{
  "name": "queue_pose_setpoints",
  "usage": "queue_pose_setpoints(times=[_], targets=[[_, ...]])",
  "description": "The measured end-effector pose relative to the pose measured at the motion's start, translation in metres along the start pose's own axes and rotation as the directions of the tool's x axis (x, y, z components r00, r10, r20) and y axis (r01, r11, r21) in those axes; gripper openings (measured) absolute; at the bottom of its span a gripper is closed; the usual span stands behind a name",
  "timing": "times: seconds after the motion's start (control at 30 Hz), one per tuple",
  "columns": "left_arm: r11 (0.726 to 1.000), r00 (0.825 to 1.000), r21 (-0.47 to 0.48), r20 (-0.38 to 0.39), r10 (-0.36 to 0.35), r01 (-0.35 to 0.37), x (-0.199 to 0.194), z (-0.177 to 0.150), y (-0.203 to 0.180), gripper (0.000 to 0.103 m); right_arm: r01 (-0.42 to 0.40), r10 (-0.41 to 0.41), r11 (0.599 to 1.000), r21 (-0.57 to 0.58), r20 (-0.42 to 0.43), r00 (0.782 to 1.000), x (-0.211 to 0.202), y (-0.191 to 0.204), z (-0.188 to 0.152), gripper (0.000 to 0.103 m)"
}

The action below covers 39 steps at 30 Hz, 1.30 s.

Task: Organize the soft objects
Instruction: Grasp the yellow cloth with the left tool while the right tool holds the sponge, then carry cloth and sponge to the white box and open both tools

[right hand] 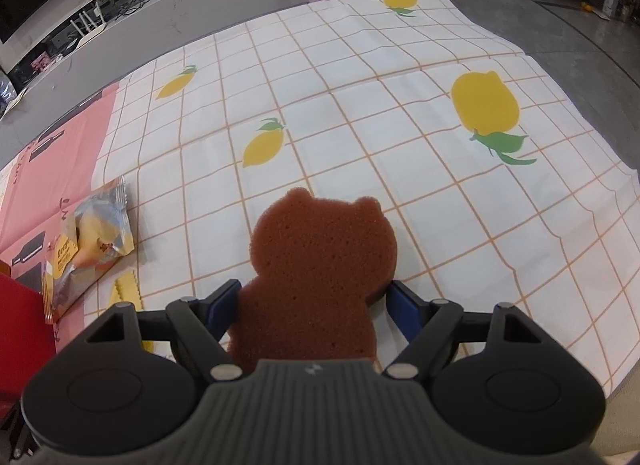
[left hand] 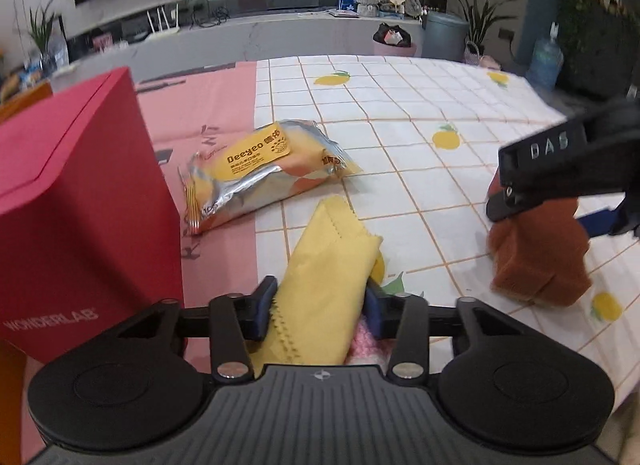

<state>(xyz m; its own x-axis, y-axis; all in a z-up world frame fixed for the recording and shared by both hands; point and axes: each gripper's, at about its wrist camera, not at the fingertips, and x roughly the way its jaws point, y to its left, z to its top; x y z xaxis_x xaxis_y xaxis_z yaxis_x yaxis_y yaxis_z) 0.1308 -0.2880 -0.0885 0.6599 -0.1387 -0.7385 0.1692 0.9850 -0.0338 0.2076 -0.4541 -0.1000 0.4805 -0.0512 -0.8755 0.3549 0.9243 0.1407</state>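
While the left gripper (left hand: 320, 307) has its blue pads pressed against both sides of a folded yellow cloth (left hand: 326, 265), the right gripper (right hand: 312, 307) clamps a brown bear-shaped sponge (right hand: 316, 265) by its body, ears pointing away from the camera. The cloth, with a zigzag edge, juts forward from between the left fingers (left hand: 262, 307) over the bench (left hand: 400, 137), which is covered by a white checked sheet with lemon prints beside a pink sheet. A bit of pink fluffy material (left hand: 366, 341) shows just under the cloth near the gripper body. On the pink sheet's edge lies a foil snack packet (left hand: 260, 173), near a red box (left hand: 80, 205) standing at the left.
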Motion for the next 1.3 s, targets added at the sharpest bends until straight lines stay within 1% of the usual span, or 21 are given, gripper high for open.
queue_pose_setpoints(times=[0.03,0.1,0.17,0.2,0.33,0.43,0.57,0.67,0.73,0.83,0.9,0.97,1.07,1.2,1.23,1.3], targets=[[1.0,1.0,-0.022,0.008,-0.017,0.017,-0.003,-0.001,0.004,0.038,0.0,0.0,1.0,0.0,0.0,1.0,0.0,0.0,0.0,0.078],[0.997,0.998,-0.054,0.028,-0.05,0.052,-0.01,-0.003,0.012,0.004,0.001,-0.001,1.0,-0.003,-0.001,1.0,0.0,0.0,-0.001,0.078],[0.991,0.993,-0.077,0.05,-0.102,0.106,-0.017,-0.004,0.019,0.005,0.0,0.0,1.0,-0.007,0.0,1.0,-0.001,0.001,-0.001,0.078],[0.989,0.991,-0.086,0.064,-0.116,0.122,-0.02,-0.006,0.023,0.004,0.0,0.0,1.0,-0.01,0.0,1.0,-0.001,0.001,-0.002,0.078],[0.986,0.986,-0.095,0.113,-0.124,0.135,-0.029,-0.011,0.029,0.004,-0.006,0.006,1.0,-0.018,-0.001,1.0,-0.002,0.003,-0.003,0.078],[0.981,0.98,-0.106,0.138,-0.147,0.162,-0.035,-0.012,0.034,0.004,-0.01,0.01,1.0,-0.023,-0.001,1.0,-0.003,0.004,-0.003,0.078],[0.982,0.977,-0.093,0.152,-0.149,0.164,-0.043,-0.009,0.034,0.004,-0.019,0.019,0.999,-0.028,0.011,1.0,-0.009,0.005,-0.003,0.077],[0.986,0.978,-0.073,0.162,-0.134,0.148,-0.048,-0.006,0.032,0.004,-0.038,0.039,0.999,-0.027,0.026,0.999,-0.015,0.006,-0.004,0.077],[0.989,0.98,-0.052,0.152,-0.127,0.136,-0.05,-0.003,0.029,0.004,-0.043,0.044,0.999,-0.028,0.028,0.999,-0.018,0.007,-0.007,0.077],[0.991,0.981,-0.036,0.156,-0.119,0.126,-0.058,-0.001,0.028,0.004,-0.044,0.046,0.998,-0.054,0.042,0.998,-0.027,0.011,-0.014,0.077],[0.993,0.981,-0.032,0.16,-0.108,0.115,-0.064,0.003,0.026,0.004,-0.063,0.066,0.997,-0.054,0.058,0.996,-0.035,0.011,-0.018,0.077],[0.992,0.978,-0.025,0.175,-0.114,0.12,-0.073,0.009,0.026,0.004,-0.082,0.085,0.996,-0.037,0.07,0.994,-0.04,0.011,-0.022,0.077],[0.992,0.969,-0.028,0.218,-0.115,0.124,-0.093,0.017,0.029,0.004,-0.121,0.122,0.992,-0.021,0.067,0.99,-0.053,0.014,-0.031,0.077],[0.989,0.947,-0.047,0.298,-0.122,0.142,-0.13,0.032,0.049,0.004,-0.122,0.13,0.991,-0.06,0.157,0.979,-0.097,0.03,-0.042,0.077],[0.988,0.94,-0.049,0.318,-0.122,0.145,-0.14,0.035,0.056,0.004,-0.127,0.136,0.99,-0.06,0.178,0.974,-0.109,0.035,-0.045,0.077],[0.991,0.928,-0.05,0.36,-0.102,0.128,-0.161,0.042,0.069,0.004,-0.142,0.153,0.988,-0.064,0.232,0.961,-0.134,0.046,-0.051,0.077]])
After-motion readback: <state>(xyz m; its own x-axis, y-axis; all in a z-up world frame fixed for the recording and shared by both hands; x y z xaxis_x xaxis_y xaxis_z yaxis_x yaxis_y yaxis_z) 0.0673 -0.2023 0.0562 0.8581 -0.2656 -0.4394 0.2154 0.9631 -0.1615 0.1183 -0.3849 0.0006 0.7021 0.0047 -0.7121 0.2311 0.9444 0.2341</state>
